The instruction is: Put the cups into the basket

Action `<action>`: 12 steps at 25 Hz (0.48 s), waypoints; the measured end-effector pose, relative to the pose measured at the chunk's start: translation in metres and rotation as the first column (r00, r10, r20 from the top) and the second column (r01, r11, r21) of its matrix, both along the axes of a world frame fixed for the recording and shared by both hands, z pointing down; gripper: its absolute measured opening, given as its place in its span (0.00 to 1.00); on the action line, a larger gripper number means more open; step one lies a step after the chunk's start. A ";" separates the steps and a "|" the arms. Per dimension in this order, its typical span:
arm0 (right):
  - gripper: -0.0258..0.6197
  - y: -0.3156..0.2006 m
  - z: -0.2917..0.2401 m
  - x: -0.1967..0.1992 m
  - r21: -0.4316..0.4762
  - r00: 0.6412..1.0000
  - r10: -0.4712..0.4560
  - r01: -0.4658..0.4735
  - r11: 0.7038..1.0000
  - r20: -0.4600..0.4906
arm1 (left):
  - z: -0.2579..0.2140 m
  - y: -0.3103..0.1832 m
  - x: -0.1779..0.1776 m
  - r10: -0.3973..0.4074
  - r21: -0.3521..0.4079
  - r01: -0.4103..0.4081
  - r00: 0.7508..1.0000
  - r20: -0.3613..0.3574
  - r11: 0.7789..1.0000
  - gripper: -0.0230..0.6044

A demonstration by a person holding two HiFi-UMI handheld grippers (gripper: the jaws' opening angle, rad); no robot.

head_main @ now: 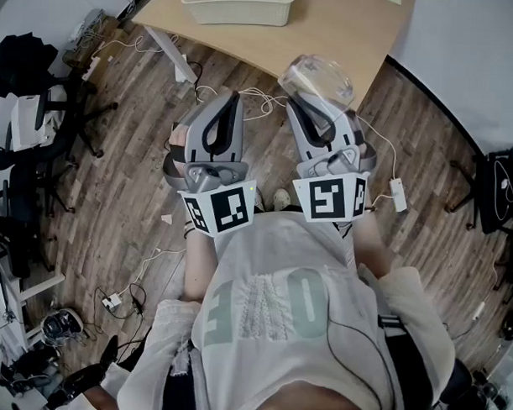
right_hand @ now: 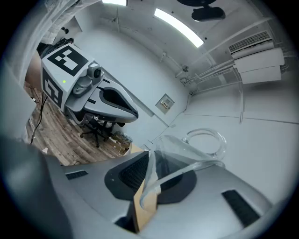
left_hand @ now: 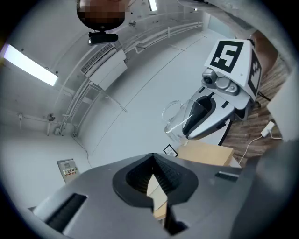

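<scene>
**Right gripper and cup.** Your right gripper [right_hand: 148, 164] is closed narrowly on the wall of a clear glass cup [right_hand: 189, 151]. The cup's ring handle [right_hand: 204, 131] lies on the far side from the jaws. You hold the cup in the air at the near edge of the table [head_main: 346, 35].

**Basket.** The cream basket [head_main: 238, 6] stands farther back on that table, well apart from the cup.

**Left gripper.** Your left gripper [head_main: 226, 102] is just beside the right one, above the wooden floor [head_main: 115, 178]. Its jaws are brought together with nothing between them.
</scene>
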State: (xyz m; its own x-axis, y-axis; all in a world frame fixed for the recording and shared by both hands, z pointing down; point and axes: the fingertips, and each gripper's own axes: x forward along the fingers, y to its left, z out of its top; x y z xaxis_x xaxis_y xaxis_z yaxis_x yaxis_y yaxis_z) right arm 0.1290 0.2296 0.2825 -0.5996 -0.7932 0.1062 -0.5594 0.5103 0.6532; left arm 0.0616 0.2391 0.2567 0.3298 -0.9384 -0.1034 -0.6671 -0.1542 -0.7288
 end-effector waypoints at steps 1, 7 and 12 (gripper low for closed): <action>0.10 -0.001 0.000 -0.001 0.001 1.000 -0.001 0.001 1.000 -0.001 | 0.000 0.000 -0.002 -0.003 0.003 0.003 1.000 0.002 1.000 0.05; 0.10 -0.003 0.001 -0.006 0.006 1.000 -0.015 0.015 1.000 -0.004 | -0.002 -0.001 -0.012 -0.029 0.011 0.029 1.000 0.005 1.000 0.05; 0.10 -0.001 -0.006 -0.011 0.014 0.999 -0.037 0.037 0.999 0.023 | -0.006 0.000 -0.024 -0.055 0.010 0.055 0.998 -0.012 0.998 0.05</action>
State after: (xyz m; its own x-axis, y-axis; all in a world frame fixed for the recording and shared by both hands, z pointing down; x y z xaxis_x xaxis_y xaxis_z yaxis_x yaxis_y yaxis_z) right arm 0.1181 0.2286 0.2762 -0.6308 -0.7717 0.0810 -0.5555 0.5220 0.6472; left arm 0.0372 0.2388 0.2506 0.2763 -0.9539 -0.1170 -0.6829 -0.1092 -0.7223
